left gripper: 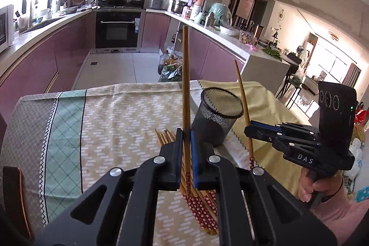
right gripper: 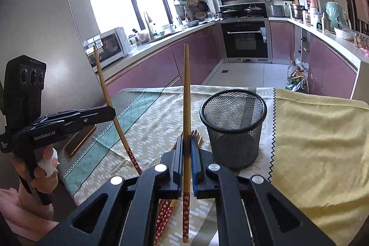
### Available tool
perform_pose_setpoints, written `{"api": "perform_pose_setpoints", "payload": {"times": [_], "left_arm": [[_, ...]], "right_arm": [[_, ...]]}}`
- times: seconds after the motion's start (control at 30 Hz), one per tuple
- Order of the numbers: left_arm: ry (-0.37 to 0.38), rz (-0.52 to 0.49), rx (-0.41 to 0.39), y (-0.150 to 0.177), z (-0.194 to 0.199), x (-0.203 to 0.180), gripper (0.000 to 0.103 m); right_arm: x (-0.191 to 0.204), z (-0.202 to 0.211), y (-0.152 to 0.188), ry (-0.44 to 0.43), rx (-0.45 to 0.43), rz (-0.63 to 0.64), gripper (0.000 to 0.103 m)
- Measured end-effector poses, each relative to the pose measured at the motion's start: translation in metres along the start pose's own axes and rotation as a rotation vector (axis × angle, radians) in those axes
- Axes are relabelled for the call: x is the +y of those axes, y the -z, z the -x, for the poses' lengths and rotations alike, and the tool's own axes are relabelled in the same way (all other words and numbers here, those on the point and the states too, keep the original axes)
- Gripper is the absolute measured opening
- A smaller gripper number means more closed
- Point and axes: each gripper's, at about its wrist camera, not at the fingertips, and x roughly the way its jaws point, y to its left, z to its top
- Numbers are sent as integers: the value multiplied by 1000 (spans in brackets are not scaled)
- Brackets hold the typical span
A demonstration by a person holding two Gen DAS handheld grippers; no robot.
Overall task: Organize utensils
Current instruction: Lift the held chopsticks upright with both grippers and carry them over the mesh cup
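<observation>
My left gripper (left gripper: 186,134) is shut on a wooden chopstick (left gripper: 185,84) with a red patterned end, held upright above the table. My right gripper (right gripper: 186,142) is shut on another such chopstick (right gripper: 186,93), also upright. Each gripper shows in the other view, the right gripper (left gripper: 248,128) with its chopstick (left gripper: 243,103), the left gripper (right gripper: 113,112) with its chopstick (right gripper: 108,98). A black mesh cup (left gripper: 215,115) stands upright between them, also in the right wrist view (right gripper: 234,128). Several more chopsticks (left gripper: 200,206) lie in a pile on the cloth below the grippers (right gripper: 165,216).
A patterned tablecloth (left gripper: 103,121) and a yellow cloth (right gripper: 318,149) cover the table. A dark flat object with a copper edge (right gripper: 79,138) lies near the table's left edge. Kitchen counters and an oven (left gripper: 117,30) stand beyond the table.
</observation>
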Motion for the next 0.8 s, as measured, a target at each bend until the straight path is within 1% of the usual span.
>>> {"api": "perform_pose_setpoints", "payload": {"times": [0.13, 0.33, 0.53, 0.6, 0.7, 0.8], "left_arm": [[38, 2, -57, -17, 13, -8, 7], [81, -2, -127, -48, 19, -24, 7], [102, -13, -183, -85, 7, -44, 7], [105, -17, -190, -96, 0, -49, 7], [105, -21, -178, -107, -15, -55, 7], [93, -41, -142, -111, -34, -64, 7]], "right_arm": [[-4, 11, -13, -5, -61, 2, 6], [-15, 26, -41, 6, -168, 2, 6], [-30, 18, -70, 51, -243, -8, 5], [-35, 13, -79, 66, -266, -9, 6], [-41, 9, -89, 76, -302, -7, 5], [-46, 0, -96, 99, -312, -5, 5]]}}
